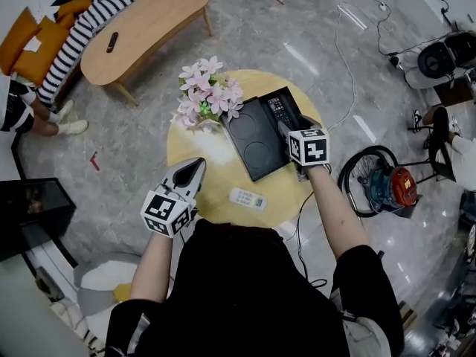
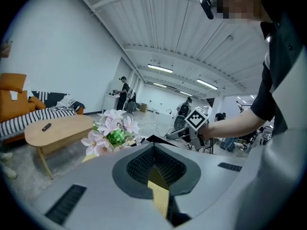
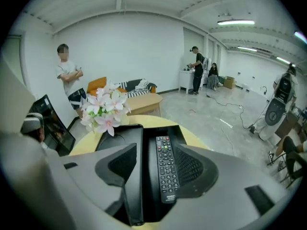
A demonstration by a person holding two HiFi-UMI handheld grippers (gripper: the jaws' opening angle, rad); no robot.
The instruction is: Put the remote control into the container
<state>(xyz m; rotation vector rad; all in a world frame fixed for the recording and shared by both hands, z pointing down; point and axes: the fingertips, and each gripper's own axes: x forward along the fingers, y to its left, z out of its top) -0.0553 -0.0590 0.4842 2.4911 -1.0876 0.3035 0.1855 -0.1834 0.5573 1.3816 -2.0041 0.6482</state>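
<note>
Plainly, the right gripper (image 3: 154, 150) is empty: its jaws stand wide apart, touching nothing, over the black container (image 3: 115, 135). The remote control (image 3: 166, 171) lies flat, buttons up, in the container's narrow compartment, directly below the gap between those jaws. The left gripper (image 2: 153, 146) has its jaws together on nothing, above the yellow table (image 1: 216, 192); a white remote (image 1: 247, 198) lies near it.

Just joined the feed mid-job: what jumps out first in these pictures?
The black remote control lies in the narrow slot of the black container on the round yellow table, right below the open jaws of the right gripper. Pink flowers stand at the container's left, and a white remote lies on the table's near side.
</note>
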